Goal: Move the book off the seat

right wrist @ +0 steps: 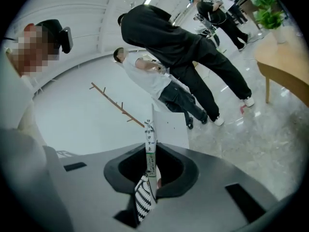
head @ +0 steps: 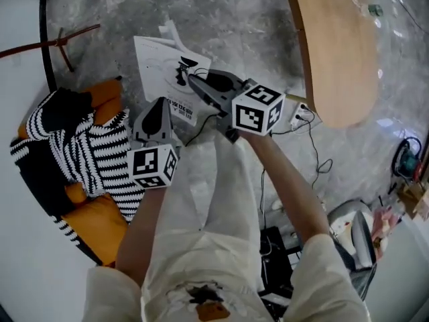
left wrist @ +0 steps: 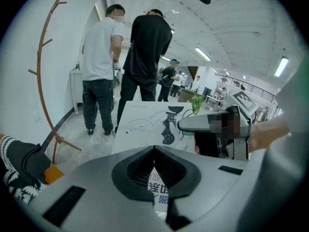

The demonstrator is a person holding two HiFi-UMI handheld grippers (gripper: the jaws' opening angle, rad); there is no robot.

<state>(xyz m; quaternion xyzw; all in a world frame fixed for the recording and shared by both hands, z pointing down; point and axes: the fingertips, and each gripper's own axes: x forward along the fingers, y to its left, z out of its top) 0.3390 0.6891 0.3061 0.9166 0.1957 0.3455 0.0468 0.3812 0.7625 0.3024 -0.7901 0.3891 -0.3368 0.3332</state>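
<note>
In the right gripper view, the right gripper (right wrist: 151, 158) is clamped on the book (right wrist: 166, 129). We see the book edge-on, a thin white slab standing upright between the two dark pads and running straight away from them. In the left gripper view, the left gripper (left wrist: 154, 151) has its pads meeting tip to tip. As far as we can judge it grips nothing. The printed band visible through the gap under the tips looks like the book's lower edge lying just beyond, though the wide lens makes contact hard to rule out.

In the head view the book sits at the upper centre of the frame, cover facing up and tilted, above the grey marble floor (head: 234, 19). The right jaws hold its right-hand edge and the left tips are just beside its near corner. Its long axis runs from the grippers up and left across the frame.

The orange seat (head: 100, 223) is at the lower left, draped with a black-and-white striped cloth (head: 100, 156), and the book is clear of both. A wooden tabletop (head: 342, 52) curves in at the upper right.

We judge the book to be already off the seat, carried by the right hand alone. Setting it down depends on that arm, with the tabletop on its own side and the floor directly below.
</note>
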